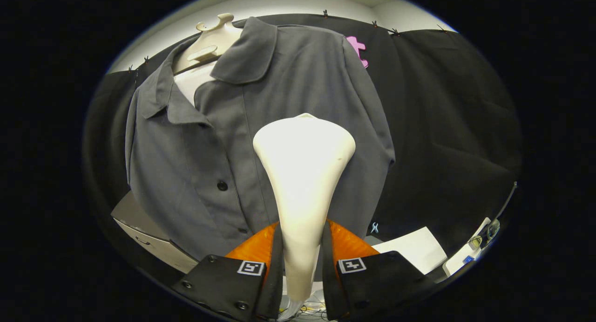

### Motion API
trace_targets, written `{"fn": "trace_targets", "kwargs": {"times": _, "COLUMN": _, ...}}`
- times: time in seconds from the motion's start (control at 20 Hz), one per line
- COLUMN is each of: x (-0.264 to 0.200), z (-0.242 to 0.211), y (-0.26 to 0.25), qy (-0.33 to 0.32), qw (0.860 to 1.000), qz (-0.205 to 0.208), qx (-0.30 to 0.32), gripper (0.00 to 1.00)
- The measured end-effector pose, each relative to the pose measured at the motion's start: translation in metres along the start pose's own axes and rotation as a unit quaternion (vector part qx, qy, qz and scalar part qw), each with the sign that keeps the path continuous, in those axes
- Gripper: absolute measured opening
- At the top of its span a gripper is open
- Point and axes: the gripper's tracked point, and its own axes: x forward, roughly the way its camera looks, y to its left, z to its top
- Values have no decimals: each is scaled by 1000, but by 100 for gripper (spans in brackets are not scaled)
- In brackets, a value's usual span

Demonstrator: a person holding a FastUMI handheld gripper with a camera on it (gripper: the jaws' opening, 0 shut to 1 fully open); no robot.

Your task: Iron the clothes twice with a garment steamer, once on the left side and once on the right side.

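Hand-held gripper (301, 247) clamped on steamer (302, 173), upright before shirt (298, 75).

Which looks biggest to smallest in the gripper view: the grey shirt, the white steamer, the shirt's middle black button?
1. Grey shirt.
2. White steamer, clamped between the tool's fingers; it sits nearest the camera, so it looks inflated.
3. Black button, by far the smallest.

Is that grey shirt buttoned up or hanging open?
Buttoned below, collar open: the shirt fronts overlap. The tongs grip the steamer.
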Motion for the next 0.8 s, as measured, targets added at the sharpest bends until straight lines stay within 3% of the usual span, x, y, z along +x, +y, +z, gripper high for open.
{"fn": "trace_targets", "kwargs": {"times": 0.8, "x": 37, "z": -126, "y": -22, "qy": 109, "qw": 994, "qz": 5, "qx": 23, "gripper": 44}}
